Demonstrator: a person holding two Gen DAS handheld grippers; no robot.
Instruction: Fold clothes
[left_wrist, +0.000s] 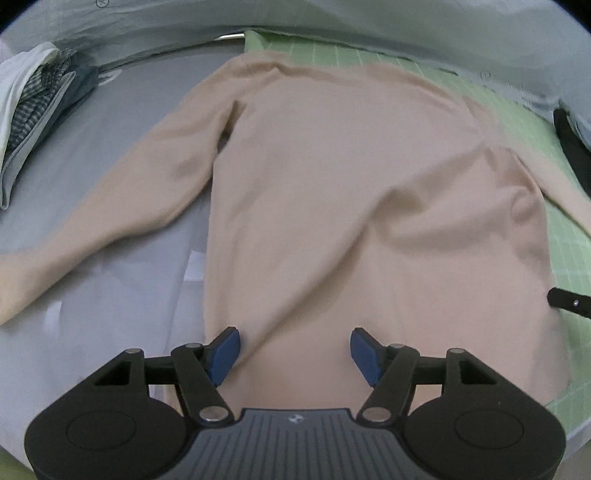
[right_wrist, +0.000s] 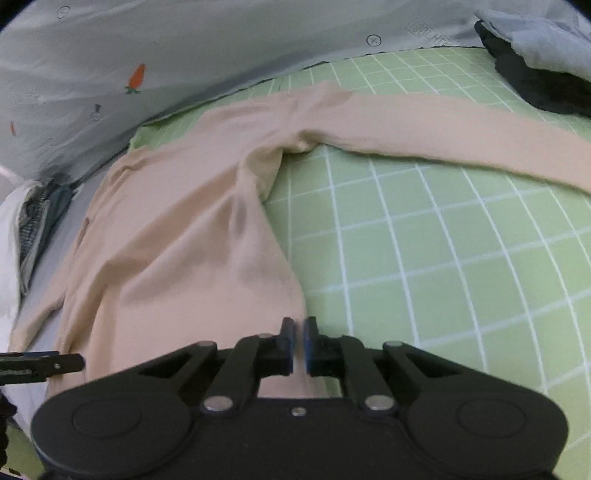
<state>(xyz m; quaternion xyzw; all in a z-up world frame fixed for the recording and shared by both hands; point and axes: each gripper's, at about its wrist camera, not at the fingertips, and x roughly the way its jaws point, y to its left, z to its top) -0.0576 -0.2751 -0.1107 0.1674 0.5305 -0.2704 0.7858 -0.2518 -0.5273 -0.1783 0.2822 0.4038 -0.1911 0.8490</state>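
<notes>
Left tongs (left_wrist: 295, 350) spread wide over the beige shirt (left_wrist: 332, 184); right tongs (right_wrist: 299, 343) pinch its hem corner.

Green grid mat (right_wrist: 424, 258), pale printed backdrop (right_wrist: 184, 55)
</notes>
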